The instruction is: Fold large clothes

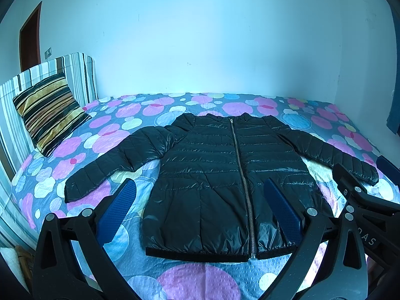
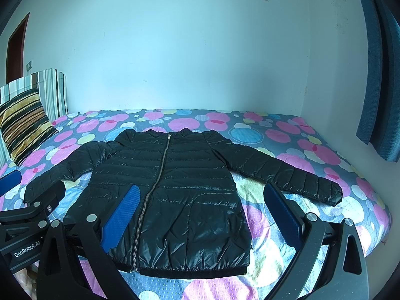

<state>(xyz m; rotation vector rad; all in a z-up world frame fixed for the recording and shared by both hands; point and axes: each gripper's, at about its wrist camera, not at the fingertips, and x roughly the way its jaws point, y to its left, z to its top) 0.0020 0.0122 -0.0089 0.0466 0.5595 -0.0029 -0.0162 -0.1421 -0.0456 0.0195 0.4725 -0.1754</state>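
Observation:
A shiny black puffer jacket [image 1: 215, 170] lies flat and zipped on the bed, front up, collar toward the wall, both sleeves spread out to the sides. It also shows in the right wrist view [image 2: 175, 195]. My left gripper [image 1: 200, 187] is open and empty, held above the jacket's hem. My right gripper [image 2: 200, 192] is open and empty, above the jacket's lower right side. The right gripper also shows at the right edge of the left wrist view [image 1: 362, 195], and the left gripper at the left edge of the right wrist view [image 2: 32, 207].
The bed has a spotted pink and blue cover [image 1: 195, 282]. A striped cushion [image 1: 50, 112] leans on a striped headboard [image 1: 80, 75] at the left. A blue curtain [image 2: 380, 100] hangs at the right. A white wall stands behind the bed.

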